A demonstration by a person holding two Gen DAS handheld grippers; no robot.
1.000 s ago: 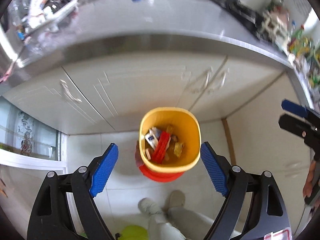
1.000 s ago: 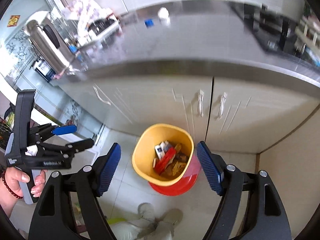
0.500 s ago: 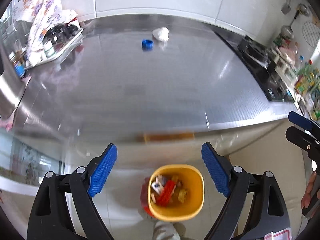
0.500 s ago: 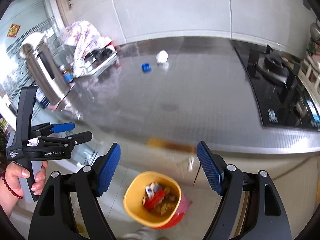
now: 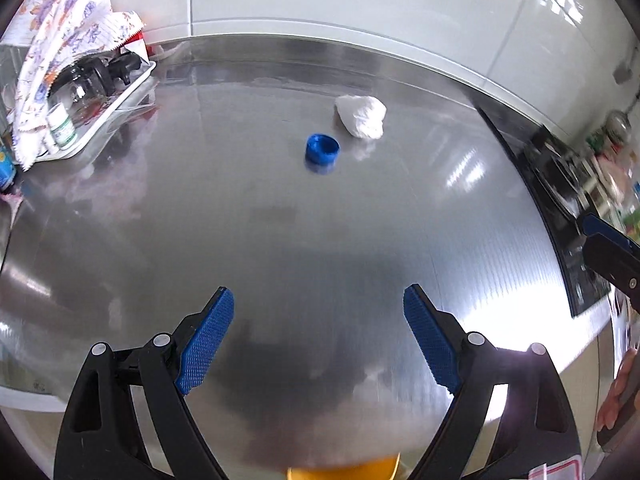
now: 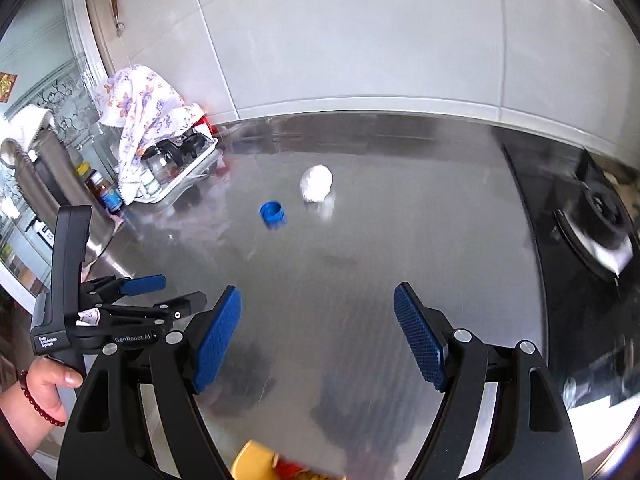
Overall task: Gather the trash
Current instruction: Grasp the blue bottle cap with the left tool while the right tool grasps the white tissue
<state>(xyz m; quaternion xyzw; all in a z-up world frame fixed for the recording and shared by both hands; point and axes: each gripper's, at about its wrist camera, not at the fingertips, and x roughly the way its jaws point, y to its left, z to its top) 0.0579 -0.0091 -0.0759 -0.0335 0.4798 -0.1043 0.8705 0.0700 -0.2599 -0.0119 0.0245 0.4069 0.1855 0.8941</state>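
- Left tongs (image 5: 318,342): jaws wide apart, nothing between the blue pads, held above the near part of the steel bench (image 5: 280,240).
- Right tongs (image 6: 318,336): jaws apart, empty, likewise above the near bench.
- Blue bottle cap (image 5: 322,149): on the bench toward the back, open side up, clear of both tongs.
- Crumpled white paper (image 5: 362,114): just beside the cap, behind and to its right, near the back wall; not touching the cap.
- Yellow bin (image 6: 256,462): rim only, at the bottom edge of both views, below the bench's front edge; red and pale scraps visible inside.
- White tray (image 5: 120,108): far left of bench, holding jars and bottles, partly draped with a floral cloth (image 5: 60,40).
- Black hob (image 6: 592,240): set into the bench at right.
- Hand (image 6: 44,390) with red bead bracelet: gripping the left tongs' handle.
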